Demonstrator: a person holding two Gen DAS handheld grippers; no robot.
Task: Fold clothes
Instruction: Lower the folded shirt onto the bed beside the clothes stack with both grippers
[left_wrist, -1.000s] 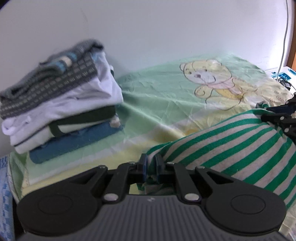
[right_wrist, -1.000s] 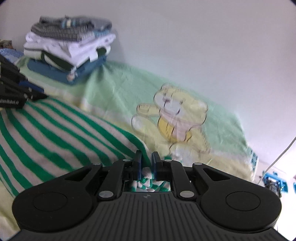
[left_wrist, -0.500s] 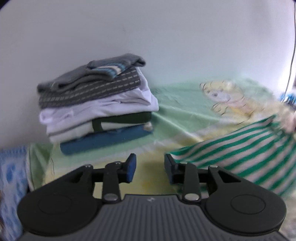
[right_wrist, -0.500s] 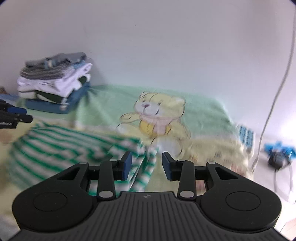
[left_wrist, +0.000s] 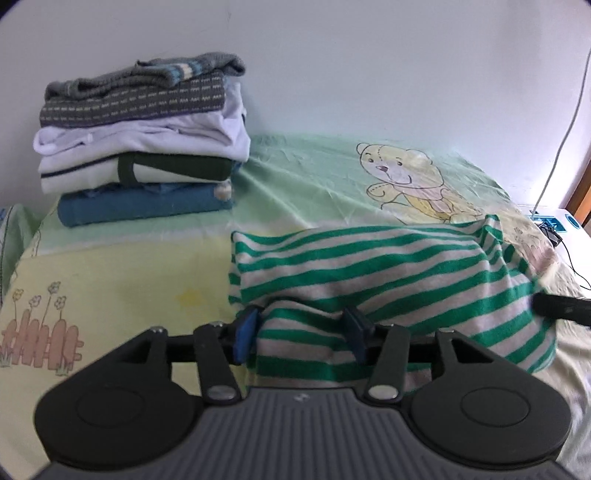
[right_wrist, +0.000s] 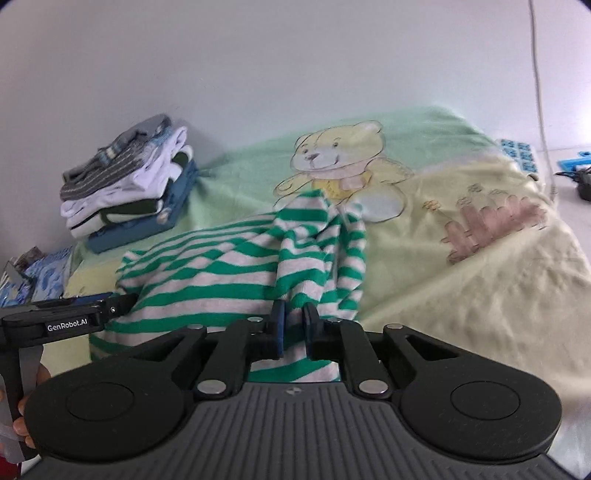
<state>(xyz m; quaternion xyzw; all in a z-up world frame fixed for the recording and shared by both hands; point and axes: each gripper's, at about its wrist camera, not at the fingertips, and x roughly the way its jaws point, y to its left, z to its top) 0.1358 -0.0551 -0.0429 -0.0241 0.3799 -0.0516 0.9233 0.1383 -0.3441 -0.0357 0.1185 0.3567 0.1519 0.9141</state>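
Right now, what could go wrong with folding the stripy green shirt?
1. The right tongs, which have just been closing, pinch only a bunched bit of the stripy shirt, so a pull might stretch it or let it slip.
2. The left tongs have just been opening with the shirt between them, not gripped, so that side could flop and crease.
3. The pile of folded clothes sits close by on the bed sheet; a wide swing might knock it over.

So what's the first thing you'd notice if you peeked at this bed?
The green-and-white striped top lies bunched in the middle of the bed, with the right gripper pinching its edge and the left gripper's jaws open around another fold. Behind it, a big yellow teddy bear picture sits on the bedsheet, and a stack of folded clothes stands by the wall.
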